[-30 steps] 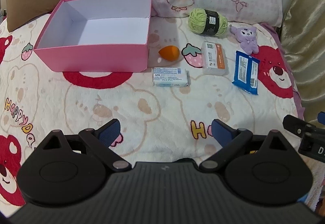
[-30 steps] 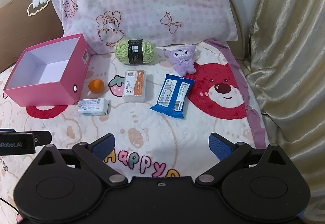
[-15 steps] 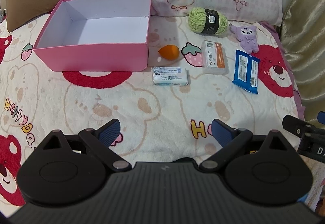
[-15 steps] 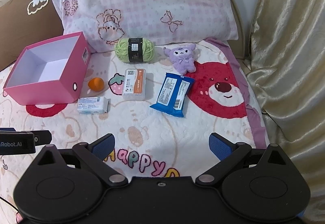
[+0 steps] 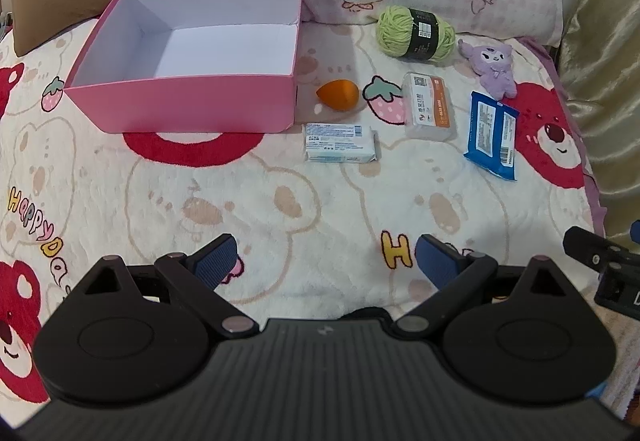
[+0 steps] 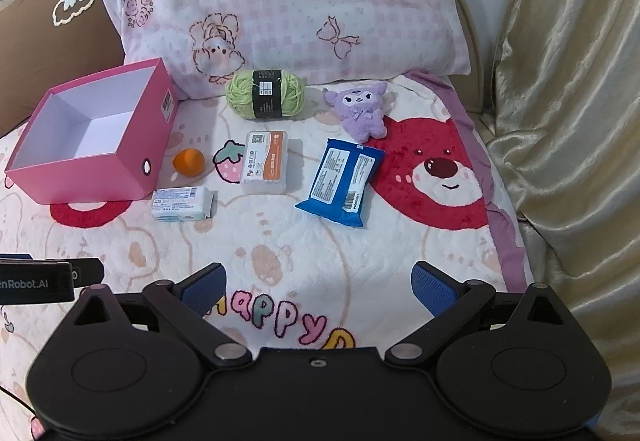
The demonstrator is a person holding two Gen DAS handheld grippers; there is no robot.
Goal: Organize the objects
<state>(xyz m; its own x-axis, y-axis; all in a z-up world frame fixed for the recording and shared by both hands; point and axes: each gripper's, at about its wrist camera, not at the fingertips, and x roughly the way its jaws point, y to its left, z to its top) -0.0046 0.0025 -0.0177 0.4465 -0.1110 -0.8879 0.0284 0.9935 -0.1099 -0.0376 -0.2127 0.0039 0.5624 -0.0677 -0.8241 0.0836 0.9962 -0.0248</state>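
Pink box [image 5: 192, 109] empty; L gripper [image 5: 324, 261] & R gripper [image 6: 318, 287] spread wide.

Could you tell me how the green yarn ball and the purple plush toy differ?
The green yarn ball is rounded and wears a black label band; the purple plush toy is flatter, with ears and a face. The yarn sits nearer the pink box. Both lie by the pillow.

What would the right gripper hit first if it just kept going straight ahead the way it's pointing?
Probably the blue packet: it lies nearest ahead of the open right gripper, with only bare blanket between. Depth is uncertain; a downward tilt would meet the blanket first.
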